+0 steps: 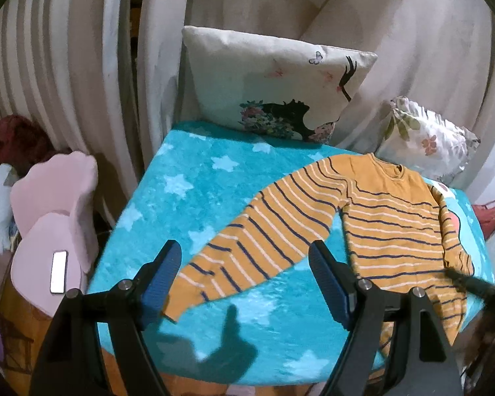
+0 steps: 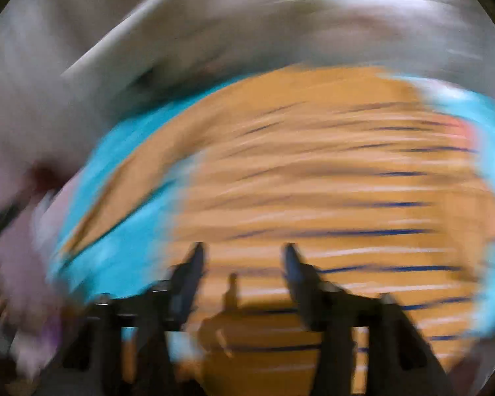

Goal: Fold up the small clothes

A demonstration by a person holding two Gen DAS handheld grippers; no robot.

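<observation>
A mustard sweater point(image 1: 389, 227) with navy and white stripes lies flat on a turquoise star blanket point(image 1: 194, 191), neck toward the pillows. Its left sleeve point(image 1: 257, 247) stretches out toward the near left, and the other sleeve lies along the body's right edge. My left gripper point(image 1: 244, 247) hovers open above that outstretched sleeve, with nothing between its blue pads point(image 1: 163, 274). The right wrist view is heavily blurred. In it my right gripper point(image 2: 243, 247) stands with its jaws apart over the sweater's body point(image 2: 330, 181), and nothing is pinched.
Two cushions lean at the back of the blanket, a printed cream one point(image 1: 270, 79) and a floral one point(image 1: 425, 138). A pink chair point(image 1: 52, 217) with a small white slab point(image 1: 58, 272) on it stands at the left. Pale curtains point(image 1: 66, 66) hang behind. A dark blurred shape point(image 1: 475, 285) is at the sweater's hem.
</observation>
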